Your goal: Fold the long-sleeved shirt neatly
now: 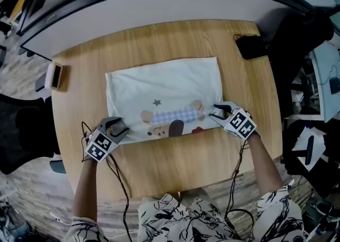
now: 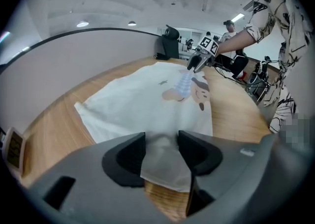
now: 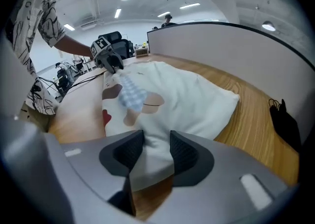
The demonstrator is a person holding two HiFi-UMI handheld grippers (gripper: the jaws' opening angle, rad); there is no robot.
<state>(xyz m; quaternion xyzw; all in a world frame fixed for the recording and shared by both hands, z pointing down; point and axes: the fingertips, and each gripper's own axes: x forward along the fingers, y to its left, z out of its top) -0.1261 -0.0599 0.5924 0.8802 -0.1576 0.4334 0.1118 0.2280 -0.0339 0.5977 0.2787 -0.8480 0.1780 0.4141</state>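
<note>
Two tools each pinch a near corner of the white long-sleeved shirt [image 1: 164,89], which lies flat mid-frame on the tabletop [image 1: 175,166]. At lower left the left tool [image 1: 119,128] holds one corner, and the right tool [image 1: 217,112] holds the other, probably so both sides fold over evenly together.

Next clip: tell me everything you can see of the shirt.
The shirt is white, soft-looking cloth, folded into a rough rectangle lying flat on the wooden table. A cartoon print with a small star, a blue checked patch and brown and red shapes sits by its near edge. The left gripper pinches its near left corner, the right gripper its near right corner, cloth between each one's fingers.
</note>
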